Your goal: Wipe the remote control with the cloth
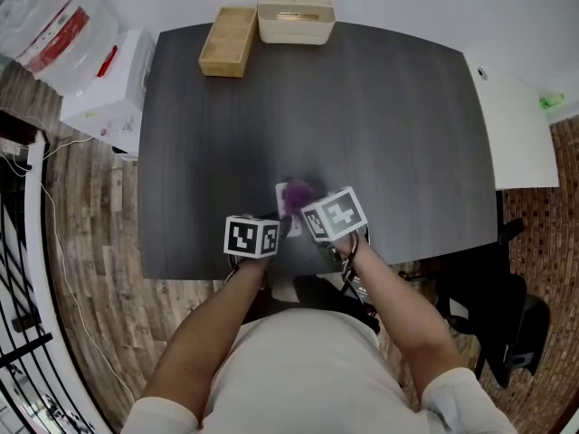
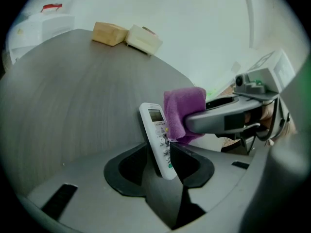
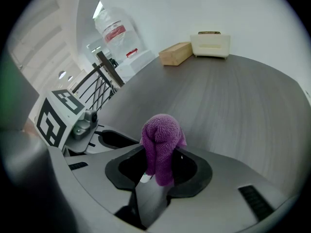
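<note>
Left gripper (image 2: 163,165) clamps the remote (image 2: 156,132) by its lower end near the table (image 1: 380,107)'s 6 o'clock edge. Right gripper (image 3: 158,171) pinches the cloth (image 3: 160,135), which touches the remote at its 2 o'clock side. The remote is likely light, stiff and slick, so it is best gripped across its long edges; the cloth is soft.

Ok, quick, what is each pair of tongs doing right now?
Left tongs: closed on the remote control.
Right tongs: closed on the purple cloth.

readable text: none | remote control (image 2: 156,135): screen and key print too small to read | left cube (image 1: 251,237), right cube (image 1: 335,215): black-and-white square markers (patterns, no letters) | off the table's (image 1: 380,107) far left corner: red label on clear bag (image 1: 56,33), red mark on white box (image 1: 109,60), both illegible
</note>
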`<state>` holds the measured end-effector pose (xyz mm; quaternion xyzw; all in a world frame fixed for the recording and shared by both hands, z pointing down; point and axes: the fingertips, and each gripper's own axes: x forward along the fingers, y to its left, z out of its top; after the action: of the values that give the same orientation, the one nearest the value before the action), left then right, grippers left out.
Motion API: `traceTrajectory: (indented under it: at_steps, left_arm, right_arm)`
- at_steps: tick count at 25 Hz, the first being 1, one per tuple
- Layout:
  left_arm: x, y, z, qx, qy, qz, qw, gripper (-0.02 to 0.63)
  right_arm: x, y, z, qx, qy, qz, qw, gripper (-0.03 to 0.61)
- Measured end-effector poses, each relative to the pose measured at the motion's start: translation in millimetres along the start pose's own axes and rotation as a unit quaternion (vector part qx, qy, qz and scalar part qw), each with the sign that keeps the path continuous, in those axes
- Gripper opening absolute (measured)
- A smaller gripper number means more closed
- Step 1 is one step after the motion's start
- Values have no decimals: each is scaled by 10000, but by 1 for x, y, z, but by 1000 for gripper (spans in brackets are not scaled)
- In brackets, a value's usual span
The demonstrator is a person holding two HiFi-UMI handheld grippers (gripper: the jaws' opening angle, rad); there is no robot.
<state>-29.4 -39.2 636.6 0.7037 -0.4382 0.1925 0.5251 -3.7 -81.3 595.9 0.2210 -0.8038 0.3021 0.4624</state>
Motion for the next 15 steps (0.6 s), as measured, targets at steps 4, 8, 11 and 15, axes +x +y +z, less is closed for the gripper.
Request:
traceTrajectory:
  at_steps: [4, 8, 11, 15]
  left_arm:
    - [-1, 1, 0, -67, -35, -50, 10000, 150]
    - [-1, 0, -1, -186, -106, -82, 9997, 150]
    - [-1, 0, -2, -252, -151, -76, 9995, 149]
    - [-1, 1, -2, -342, -230, -84, 9991, 147]
  right_arm:
    - [-2, 11, 24, -580, -11, -109, 9983, 126]
    - [19, 23, 18, -1347, 703, -236, 9881, 126]
    - [24, 13, 13, -1357, 842, -319, 9867, 126]
    - [19, -8, 10, -1266, 891, -545, 9864, 125]
